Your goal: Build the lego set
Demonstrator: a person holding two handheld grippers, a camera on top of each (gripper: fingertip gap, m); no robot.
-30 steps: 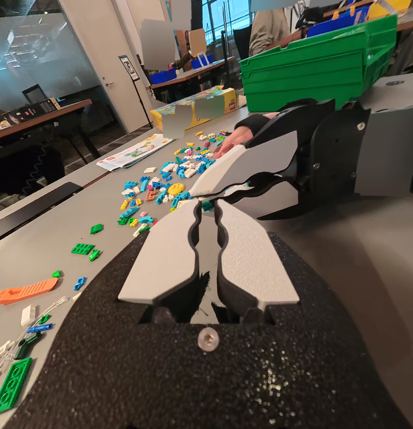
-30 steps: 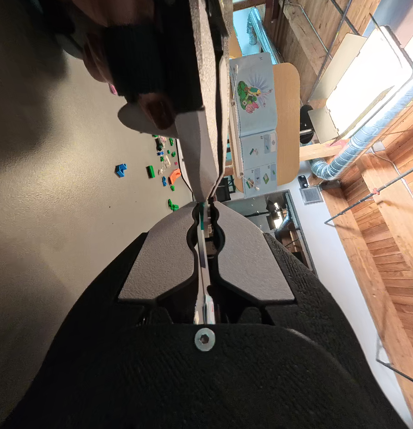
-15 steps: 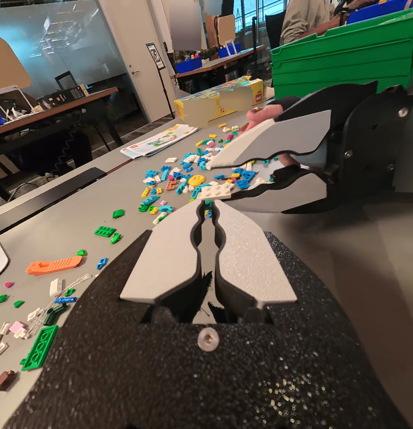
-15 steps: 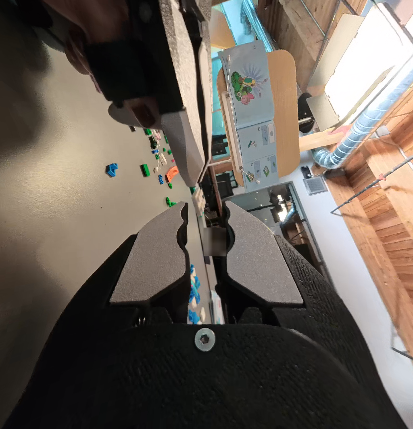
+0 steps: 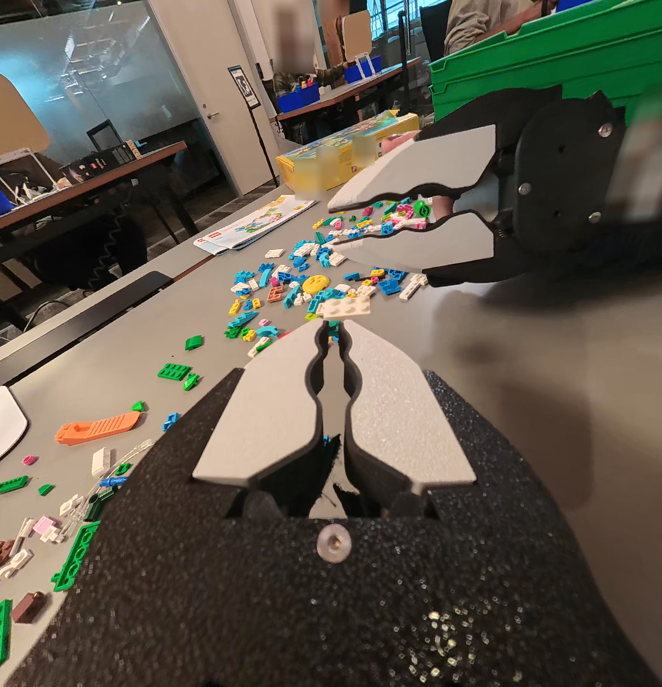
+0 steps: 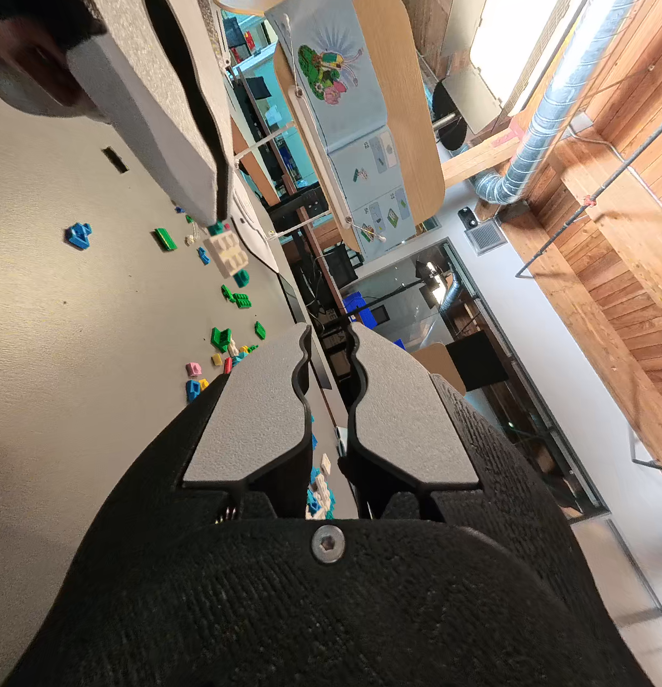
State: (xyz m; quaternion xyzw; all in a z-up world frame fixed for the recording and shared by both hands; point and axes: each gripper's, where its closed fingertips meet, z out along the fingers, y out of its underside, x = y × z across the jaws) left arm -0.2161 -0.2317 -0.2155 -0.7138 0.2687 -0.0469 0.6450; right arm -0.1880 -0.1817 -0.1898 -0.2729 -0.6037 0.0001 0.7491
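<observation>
My left gripper is shut on a small teal piece that carries a white studded plate on top, held above the grey table. In the right wrist view the same gripper comes in from the upper left with the white plate at its tip. My right gripper is open and empty. In the left wrist view it hovers beyond and to the right of the white plate, over the loose pieces, apart from it.
A pile of loose coloured pieces lies mid-table, with a booklet, a yellow box and green bins behind. An orange separator tool and green plates lie left. An open instruction booklet on a wooden stand faces me. Across from one pair of fingers to the other is roughly 7 centimetres.
My right gripper was shut at the white plate on the left gripper's tip. It has opened, let go and drawn back. The left gripper keeps the assembly.
</observation>
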